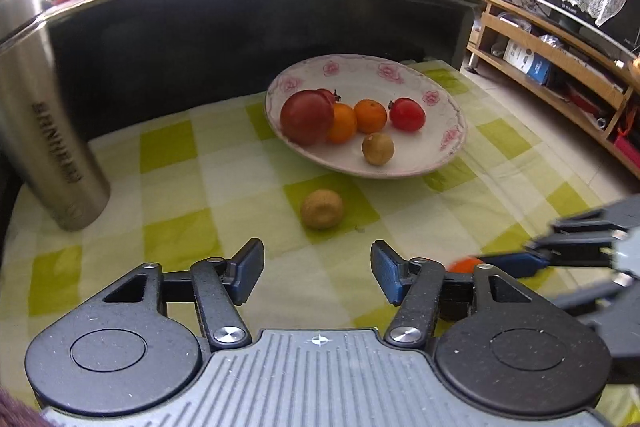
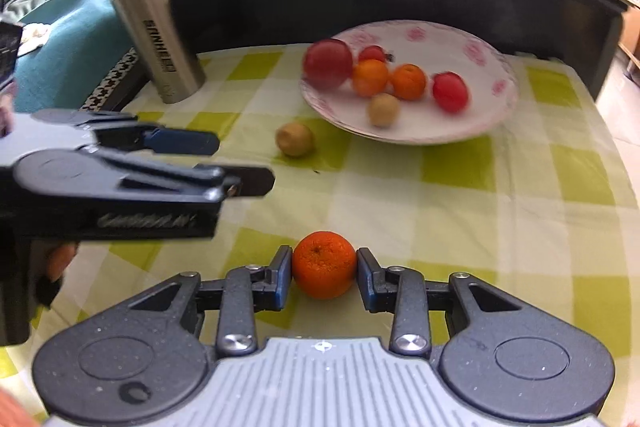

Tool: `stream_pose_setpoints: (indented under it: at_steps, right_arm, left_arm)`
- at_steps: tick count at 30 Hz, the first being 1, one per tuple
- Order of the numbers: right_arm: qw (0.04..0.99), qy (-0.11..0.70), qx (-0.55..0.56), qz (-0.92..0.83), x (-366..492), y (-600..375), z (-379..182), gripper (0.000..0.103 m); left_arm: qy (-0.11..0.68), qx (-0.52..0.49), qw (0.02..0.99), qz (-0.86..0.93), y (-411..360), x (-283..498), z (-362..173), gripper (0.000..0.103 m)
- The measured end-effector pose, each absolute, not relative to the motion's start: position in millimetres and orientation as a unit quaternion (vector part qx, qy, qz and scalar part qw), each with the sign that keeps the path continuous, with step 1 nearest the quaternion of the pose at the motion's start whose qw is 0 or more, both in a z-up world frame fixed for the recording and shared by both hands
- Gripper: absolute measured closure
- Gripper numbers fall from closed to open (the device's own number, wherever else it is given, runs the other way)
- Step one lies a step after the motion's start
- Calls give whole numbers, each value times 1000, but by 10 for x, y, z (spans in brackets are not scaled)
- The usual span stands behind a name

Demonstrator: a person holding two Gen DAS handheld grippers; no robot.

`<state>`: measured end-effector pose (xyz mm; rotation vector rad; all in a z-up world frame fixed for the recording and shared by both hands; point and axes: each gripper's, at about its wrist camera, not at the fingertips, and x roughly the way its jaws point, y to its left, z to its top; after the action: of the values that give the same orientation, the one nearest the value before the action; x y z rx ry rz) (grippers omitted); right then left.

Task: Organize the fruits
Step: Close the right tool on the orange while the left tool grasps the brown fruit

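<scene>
Bench: green-and-white checked cloth [image 1: 192, 187] over the surface, a dark curved wall behind it, more red fruit on the ledge above.
Flask: steel flask [image 1: 44, 131] upright on the cloth at far left, well apart from the plate.
Left gripper: left gripper [image 1: 318, 275] low over the cloth, fingers [image 1: 250, 269] spread wide with nothing between them; in the right wrist view it reaches in from the left edge.
Loose brown fruit: small brown fruit [image 1: 322, 209] on a green square, just ahead of the left gripper and just short of the plate's near rim.
Plate: pink-flowered plate [image 1: 444, 95] beyond it, carrying a large red fruit [image 1: 306, 117], two oranges, smaller red fruits and another small brown one.
Orange: orange [image 2: 324, 265] resting on the cloth near the front, well apart from the plate.
Right gripper: right gripper [image 2: 324, 277] with its blue fingers [image 2: 282, 279] on either side of the orange, touching or nearly touching it; I cannot tell whether they grip it.
</scene>
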<state>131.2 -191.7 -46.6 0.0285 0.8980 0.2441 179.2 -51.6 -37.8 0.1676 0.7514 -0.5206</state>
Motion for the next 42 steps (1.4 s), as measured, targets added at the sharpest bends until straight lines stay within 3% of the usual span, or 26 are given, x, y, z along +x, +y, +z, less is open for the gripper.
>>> stream_pose_setpoints:
  at_steps: [6, 13, 32, 38, 42]
  right_arm:
    - [893, 437, 33, 106, 1257, -2072, -493, 64]
    - [894, 434, 36, 103, 1265, -2124, -510, 64]
    - [887, 448, -34, 110, 765, -1912, -468, 64]
    - [885, 451, -47, 106, 632, -1871, -496, 63]
    - [888, 443, -58, 111, 578, -1873, -532, 55]
  left_arm:
    - [362, 78, 901, -225, -679, 2034, -482, 40]
    - [357, 89, 904, -216, -770, 2032, -526, 66]
    - [405, 113, 876, -237, -422, 956, -483, 64]
    - [399, 121, 870, -263, -467, 855, -503, 56]
    - [401, 125, 870, -259, -446, 829, -512, 52]
